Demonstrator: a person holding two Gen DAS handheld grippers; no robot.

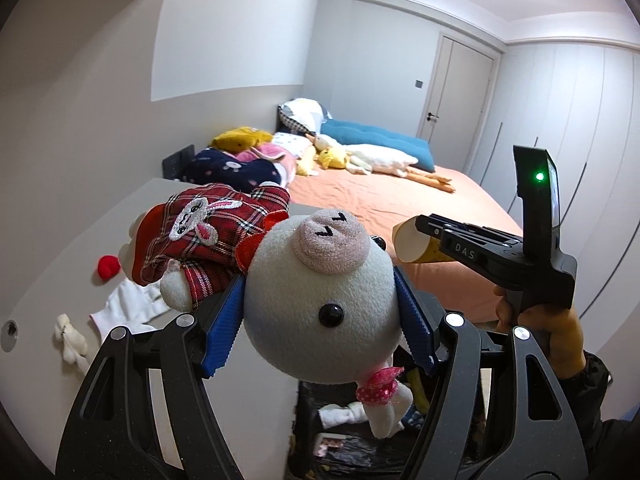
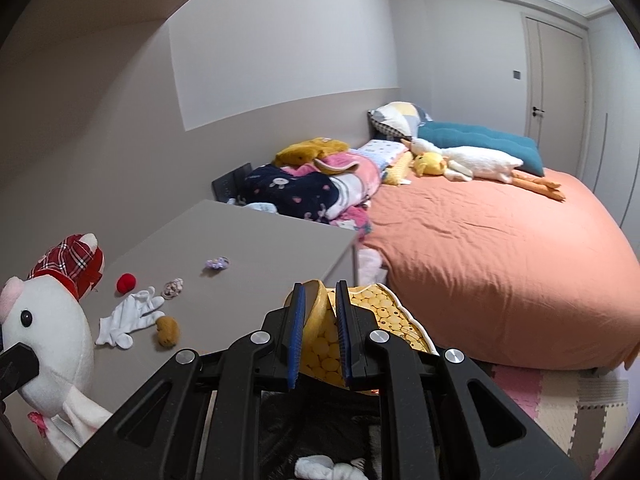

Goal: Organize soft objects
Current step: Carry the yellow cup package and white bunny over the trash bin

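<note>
The left gripper (image 1: 320,300) was clamped wide on the head of a white plush pig with a red tartan cap (image 1: 316,292). The right gripper (image 2: 320,340) was pinched nearly closed on a yellow patterned fabric pouch (image 2: 360,320), both held over the grey tabletop (image 2: 240,248). The step in hand seemed to be carrying; next, a spot to set them down. "DAS" showed on the right gripper.

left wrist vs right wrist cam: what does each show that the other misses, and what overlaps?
Left wrist only: the person's hand on the right gripper's handle, its green light, and the left gripper clamping the white pig plush with red plaid hat by the head.

Right wrist only: the yellow patterned soft piece pinched at close range, a brown plush lump, a purple scrunchie, pink foam floor tiles.

Both: grey desk, red pompom, white glove, orange bed, white goose plush.
</note>
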